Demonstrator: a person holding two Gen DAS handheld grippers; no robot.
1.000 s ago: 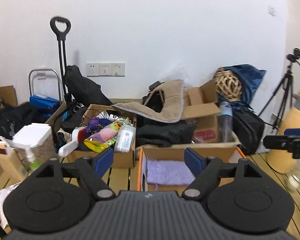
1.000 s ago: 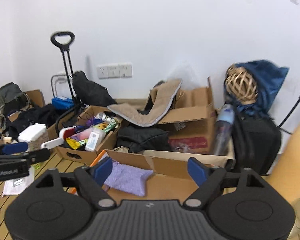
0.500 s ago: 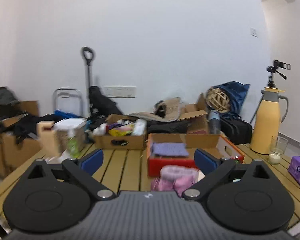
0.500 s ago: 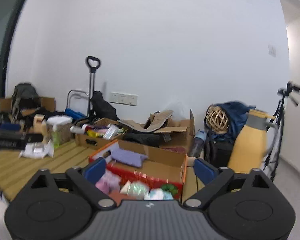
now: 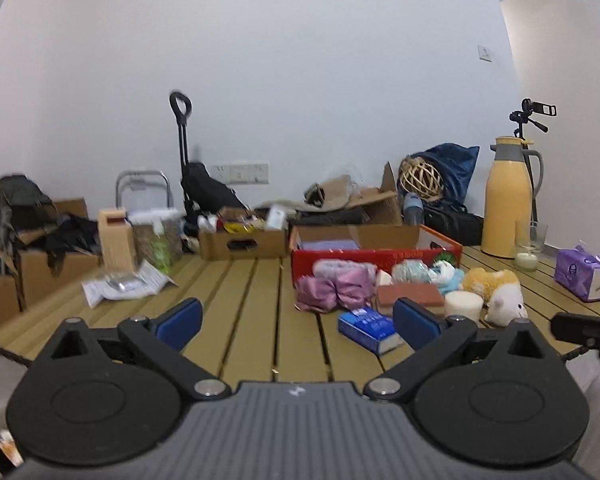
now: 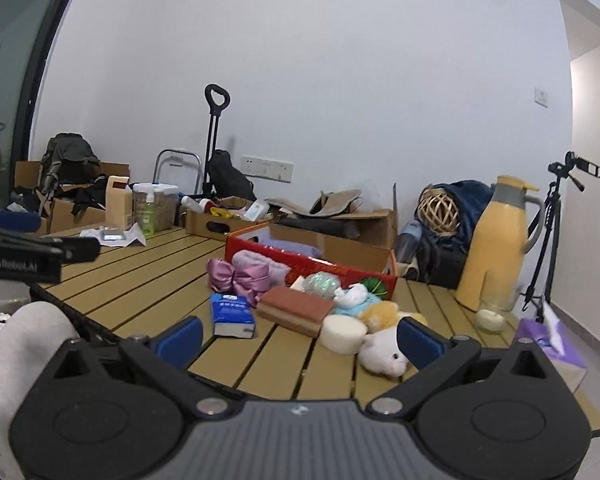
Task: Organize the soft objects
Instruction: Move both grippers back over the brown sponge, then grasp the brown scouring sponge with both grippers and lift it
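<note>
A red cardboard box [image 5: 374, 258] [image 6: 308, 266] stands on the slatted wooden table and holds a lilac cloth [image 5: 330, 245]. In front of it lie a pink satin bundle [image 5: 334, 286] [image 6: 242, 274], a teal and white soft toy [image 5: 428, 272] [image 6: 352, 296], a yellow and white plush animal [image 5: 496, 290] [image 6: 384, 328], a cream sponge cylinder [image 5: 463, 306] [image 6: 343, 333], a brown sponge block [image 5: 412, 296] [image 6: 296, 308] and a blue packet [image 5: 368, 328] [image 6: 232, 314]. My left gripper [image 5: 296, 322] and right gripper [image 6: 298, 338] are open and empty, held back near the table's front edge.
A yellow thermos [image 5: 508, 200] [image 6: 494, 244], a glass candle [image 5: 530, 246] [image 6: 490, 312] and a purple tissue pack [image 5: 584, 274] [image 6: 548, 340] stand at the right. Cardboard boxes of clutter [image 5: 242, 238], bags and a tripod [image 6: 552, 232] line the wall. Papers [image 5: 124, 284] lie at the left.
Both grippers have pulled far back from above the red box toward the table's front edge. The soft objects in front of the box have come into view. Both stay open.
</note>
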